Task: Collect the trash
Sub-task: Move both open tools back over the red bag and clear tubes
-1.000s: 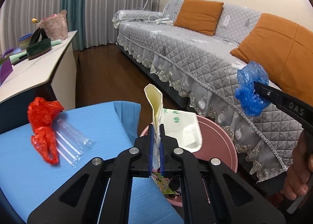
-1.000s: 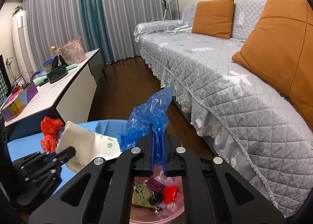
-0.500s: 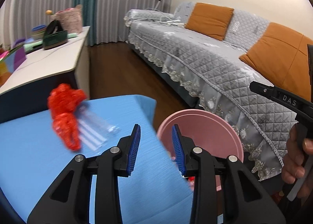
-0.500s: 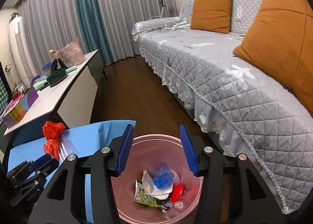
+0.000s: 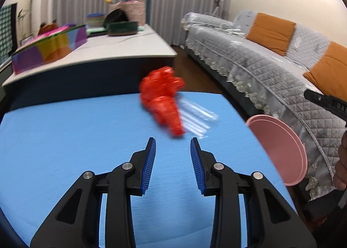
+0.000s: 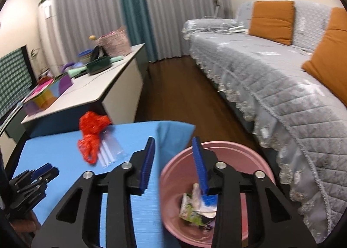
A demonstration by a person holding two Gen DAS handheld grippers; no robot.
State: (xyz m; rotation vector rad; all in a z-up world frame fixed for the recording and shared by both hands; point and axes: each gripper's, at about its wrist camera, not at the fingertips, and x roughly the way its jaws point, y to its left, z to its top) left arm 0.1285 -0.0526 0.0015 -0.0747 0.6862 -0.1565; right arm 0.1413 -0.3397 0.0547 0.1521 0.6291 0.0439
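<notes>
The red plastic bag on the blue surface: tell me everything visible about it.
The red plastic bag is thin, glossy, crumpled film, bunched at its far end and trailing to a narrower tail nearer the cameras. It lies on the blue surface, against a clear wrapper of pale straws on its bin side. No claw touches it.

You can read very little here. In your left wrist view, the black body of the right gripper (image 5: 329,104) at the frame's right edge carries pale raised letters; only part shows, something like "DAS" (the edge of the frame cuts it off, so you cannot be sure of the whole word). In your right wrist view, the printed wrapper (image 6: 190,211) lying in the pink bin (image 6: 256,157) has green and dark markings, but they are too small and blurred for you to read. Nothing else legible appears.
</notes>
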